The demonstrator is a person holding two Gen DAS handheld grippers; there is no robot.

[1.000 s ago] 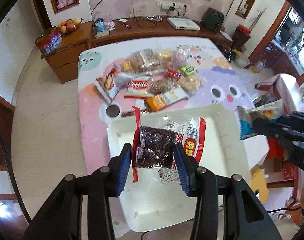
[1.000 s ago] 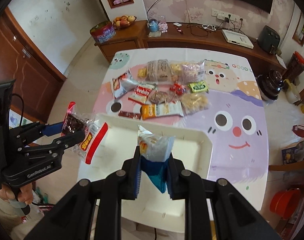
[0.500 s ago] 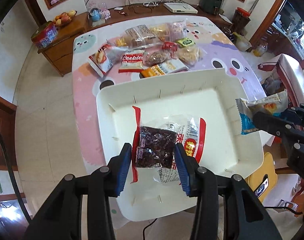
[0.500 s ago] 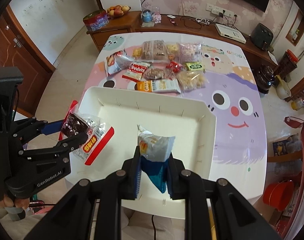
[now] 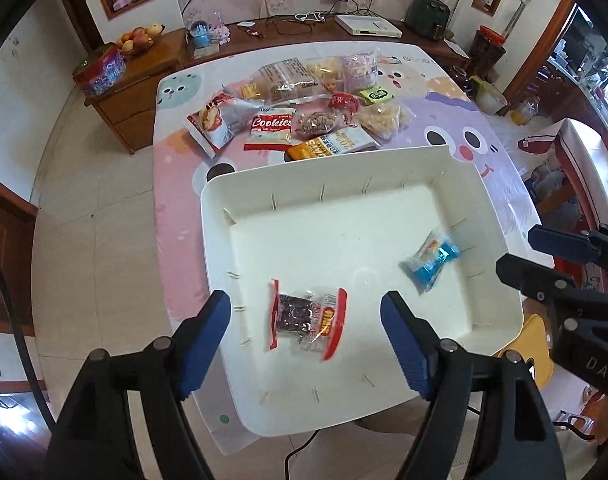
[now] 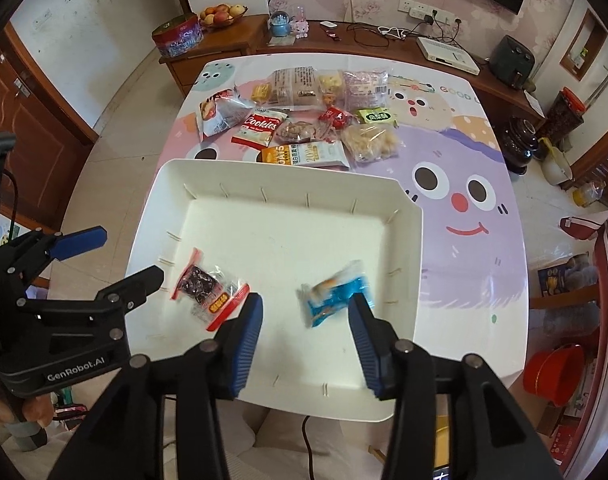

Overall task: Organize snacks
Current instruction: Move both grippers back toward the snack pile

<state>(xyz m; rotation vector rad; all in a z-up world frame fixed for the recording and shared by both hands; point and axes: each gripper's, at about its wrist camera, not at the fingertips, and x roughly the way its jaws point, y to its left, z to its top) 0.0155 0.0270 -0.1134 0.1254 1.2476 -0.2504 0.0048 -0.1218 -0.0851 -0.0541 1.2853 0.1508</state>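
On the counter (image 5: 176,240), near edge: one white tray (image 5: 344,172), two packets lying flat inside.

Item 1: dark snack (image 5: 306,317), clear wrap with red ends, on the tray floor at my left side. My left gripper (image 5: 304,344) hangs above it, fingers (image 5: 202,340) spread wide, touching nothing. From the right wrist view the same packet (image 6: 208,290) sits beside the left tray wall.

Item 2: blue snack (image 5: 430,260), on the tray floor toward my right side, well apart from item 1. My right gripper (image 6: 304,336) hangs above it, fingers (image 6: 246,340) wide apart, holding nothing; the packet (image 6: 336,298) shows between them, clear of both pads.

Item 3: loose pile (image 6: 304,120) beyond the tray's far rim, all outside it. Readable among them: Cookies bag (image 6: 260,126), red and white; orange oats bag (image 6: 304,154), just beside the rim; green packet (image 6: 376,116); pale puffs bag (image 6: 370,142). Others too small to name.

Background: wooden sideboard (image 6: 240,44) with fruit bowl (image 6: 222,12) and round tin (image 6: 178,38).
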